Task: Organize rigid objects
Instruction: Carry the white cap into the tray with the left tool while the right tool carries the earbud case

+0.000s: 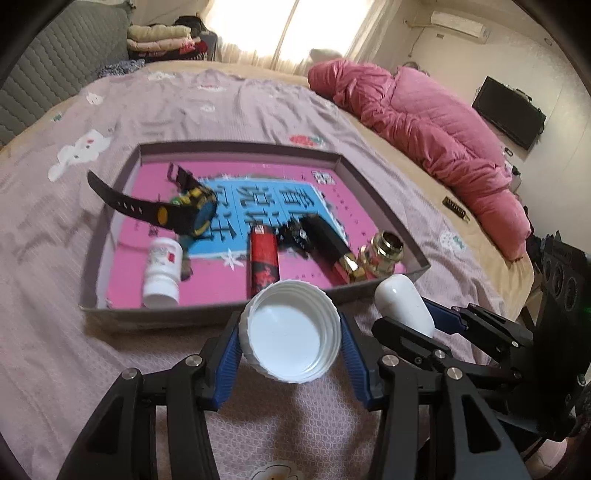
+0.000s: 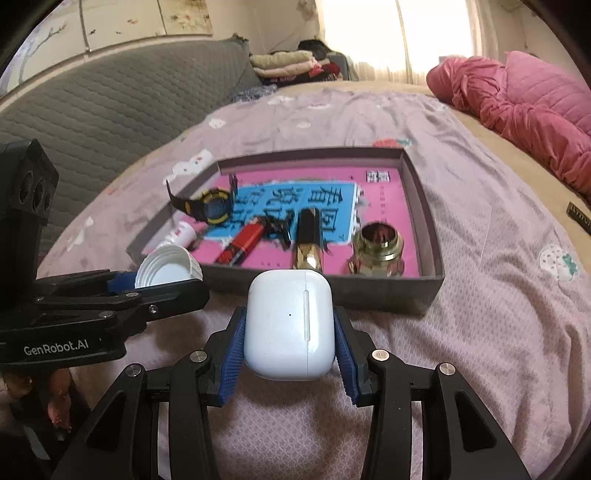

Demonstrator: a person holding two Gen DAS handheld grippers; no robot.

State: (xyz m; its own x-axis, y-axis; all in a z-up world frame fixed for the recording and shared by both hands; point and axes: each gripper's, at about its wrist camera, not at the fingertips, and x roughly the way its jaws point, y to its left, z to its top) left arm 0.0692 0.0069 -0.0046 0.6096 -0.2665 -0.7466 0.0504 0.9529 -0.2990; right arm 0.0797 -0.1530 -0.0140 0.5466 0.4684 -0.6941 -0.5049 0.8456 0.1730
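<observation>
Bed covered with lilac printed sheet [image 1: 229, 103]. Pink quilt [image 1: 424, 122] bunched at far right. Grey quilted sofa [image 2: 110, 96] alongside. Folded clothes [image 2: 284, 62] stacked near bright window [image 1: 280, 22].

Between left gripper [image 1: 290, 341] pads: white plastic cap [image 1: 290, 332], ribbed outside, smooth matt inside. Between right gripper [image 2: 290, 341] pads: glossy smooth white plastic earbud case [image 2: 290, 325]. Pads ribbed blue rubber-like. Ahead: matt grey cardboard tray [image 2: 388, 290], shiny brass fitting [image 2: 376, 249]. Beneath: textured cloth sheet [image 2: 480, 332].
</observation>
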